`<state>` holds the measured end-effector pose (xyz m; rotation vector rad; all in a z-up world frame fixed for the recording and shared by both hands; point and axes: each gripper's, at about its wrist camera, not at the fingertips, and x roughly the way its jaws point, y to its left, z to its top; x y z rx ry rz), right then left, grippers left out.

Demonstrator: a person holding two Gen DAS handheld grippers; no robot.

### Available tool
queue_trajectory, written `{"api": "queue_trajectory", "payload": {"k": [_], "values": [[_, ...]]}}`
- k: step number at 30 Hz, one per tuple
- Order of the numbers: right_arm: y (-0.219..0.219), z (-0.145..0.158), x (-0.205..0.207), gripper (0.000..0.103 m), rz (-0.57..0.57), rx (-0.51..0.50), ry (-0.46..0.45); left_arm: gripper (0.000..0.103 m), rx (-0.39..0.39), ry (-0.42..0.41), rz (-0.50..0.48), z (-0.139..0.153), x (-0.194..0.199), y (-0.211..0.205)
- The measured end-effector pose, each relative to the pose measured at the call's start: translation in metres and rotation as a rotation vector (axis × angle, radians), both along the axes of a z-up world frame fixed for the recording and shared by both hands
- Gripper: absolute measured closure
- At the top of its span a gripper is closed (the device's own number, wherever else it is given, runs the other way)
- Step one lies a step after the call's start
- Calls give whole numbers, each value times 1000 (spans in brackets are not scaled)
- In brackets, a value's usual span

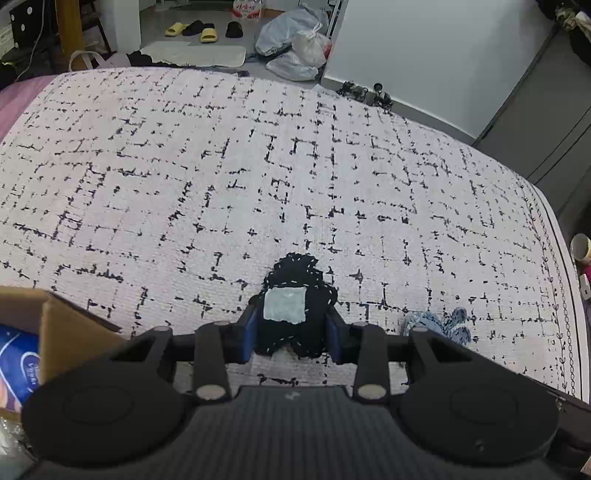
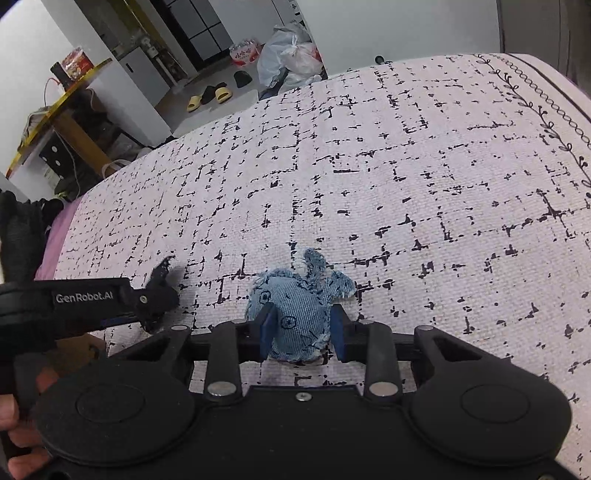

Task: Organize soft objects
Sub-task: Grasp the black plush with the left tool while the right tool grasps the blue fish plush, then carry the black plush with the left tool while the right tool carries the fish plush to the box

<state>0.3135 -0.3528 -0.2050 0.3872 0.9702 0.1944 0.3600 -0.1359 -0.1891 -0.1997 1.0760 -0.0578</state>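
A black stitched soft toy (image 1: pixel 295 280) with a pale square patch sits between the blue pads of my left gripper (image 1: pixel 291 332), which is shut on it just above the patterned bedspread (image 1: pixel 258 166). A blue denim soft toy (image 2: pixel 295 299) is held between the pads of my right gripper (image 2: pixel 303 332), which is shut on it. The denim toy also shows in the left wrist view (image 1: pixel 439 325), to the right. The left gripper with the black toy (image 2: pixel 159 291) shows at the left of the right wrist view.
A cardboard box (image 1: pixel 62 332) with a blue packet inside stands at the bed's near left. Beyond the far edge lie slippers (image 1: pixel 199 31), plastic bags (image 1: pixel 295 44) and a floor mat. A grey cabinet (image 1: pixel 546 122) stands to the right.
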Motion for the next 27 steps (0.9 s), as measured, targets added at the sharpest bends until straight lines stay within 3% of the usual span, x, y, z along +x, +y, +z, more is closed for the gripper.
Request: {"api": "queue_trajectory", "payload": {"k": [3,4,7,8,15,18,20,27], "values": [[1,6,-6,80,-3,-11,-6,67,-23,-9,-5,7,-5,3],[0,8,-8,89,-4,-12,-7,67,-30,-12,-8,9,-6,4],[-2,14,-15,95,-11,-12,-8,67,-49,-26,-21,19,-14,7],[-2,16,-19,103,-12,-17,-10,67,-53,-31,-26,22,-16,7],[4,28,-36,103,-13,-50,-17,67,-87,-75,-46,46,-38,18],[3,26,-34,88,-23,-37,1,67,-91,-91,-45,54,-46,23],[5,23,-32,50,-23,-46,-21,67,-92,-98,-45,58,-51,28],[31,13,-20,48,8,-122,-16,67,-99,-127,-29,76,-67,49]]}}
